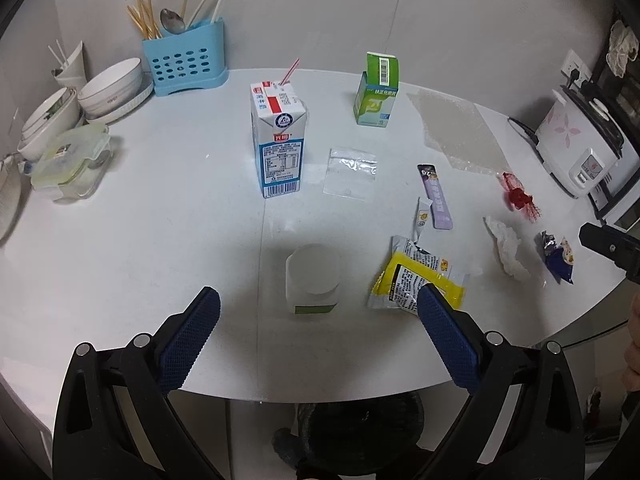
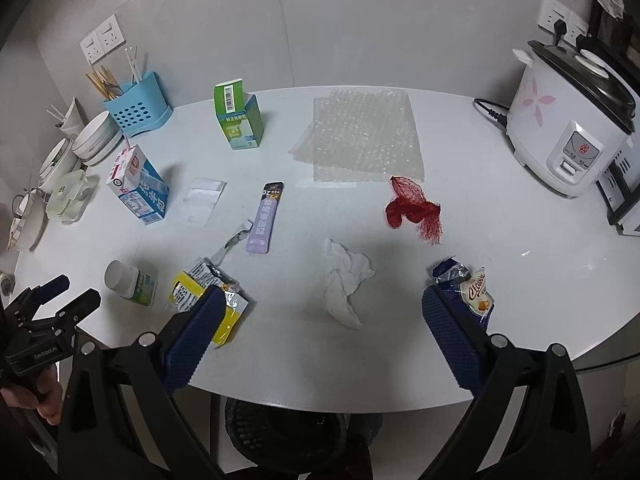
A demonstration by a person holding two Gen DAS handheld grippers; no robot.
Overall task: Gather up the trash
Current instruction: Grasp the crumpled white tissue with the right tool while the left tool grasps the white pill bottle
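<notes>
Both my grippers hang spread wide and empty over the near edge of the table (image 1: 120, 220). Left gripper (image 1: 318, 308) is lined up on the small white bottle (image 1: 313, 280), which lies on its side just ahead of the fingers; I judge that is my first pick, since it sits squarely in the gap. Right gripper (image 2: 322, 316) frames the crumpled tissue (image 2: 346, 280), same reasoning.

Trash is scattered across the table, none collected yet:
- yellow packet (image 1: 416, 276), touching nothing, just right of the bottle; it lies close to my left gripper's right finger (image 1: 448, 336) and could get nudged.
- blue wrapper (image 2: 466, 288) right by my right gripper's outer finger.
- red net (image 2: 414, 208), purple sachet (image 2: 266, 218), clear bag (image 1: 352, 174), bubble wrap (image 2: 360, 136) farther back.
- milk carton (image 1: 278, 140) and green box (image 1: 378, 92) standing upright.

A dark bin (image 2: 288, 436) sits under the table edge, below both grippers: presumably the drop point.

Not trash, keep clear: rice cooker (image 2: 568, 120), bowls (image 1: 112, 88), utensil caddy (image 1: 186, 60), lidded container (image 1: 72, 160).
</notes>
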